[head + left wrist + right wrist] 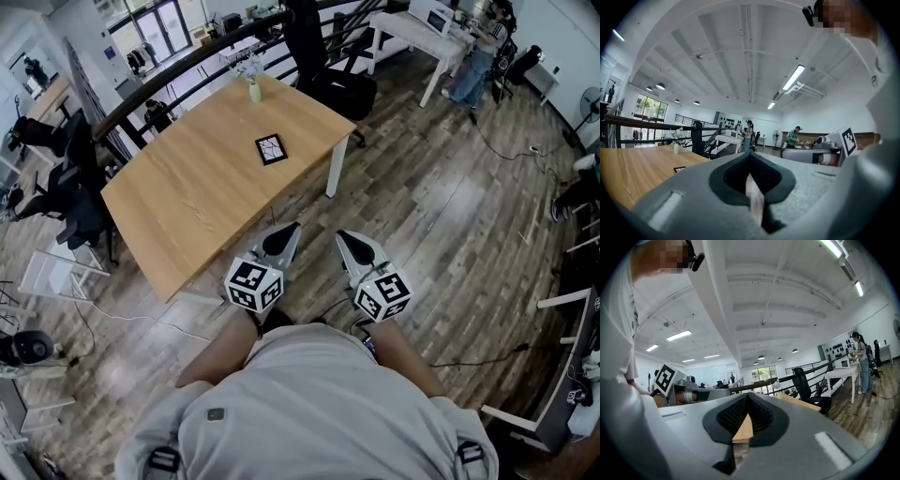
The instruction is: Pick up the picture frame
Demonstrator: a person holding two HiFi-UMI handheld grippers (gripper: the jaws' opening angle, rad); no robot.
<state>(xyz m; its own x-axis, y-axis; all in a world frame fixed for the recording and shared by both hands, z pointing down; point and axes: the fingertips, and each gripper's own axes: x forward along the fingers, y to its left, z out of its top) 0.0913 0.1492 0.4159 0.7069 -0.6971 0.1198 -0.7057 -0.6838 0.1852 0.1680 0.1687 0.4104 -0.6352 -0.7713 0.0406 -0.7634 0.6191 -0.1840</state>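
Approach step; nothing held yet.
Lower centre: grey left gripper (pixel 284 236) and grey right gripper (pixel 349 242), jaws pressed together, empty. Upper centre: small black rectangular picture frame (pixel 271 148), flat on light wooden table (pixel 187 192), well apart from both. Next, probably: reach forward, open jaws.

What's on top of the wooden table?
A dark picture frame lying flat and a small vase of flowers near the far edge. The patch of wooden table beneath the frame is covered.
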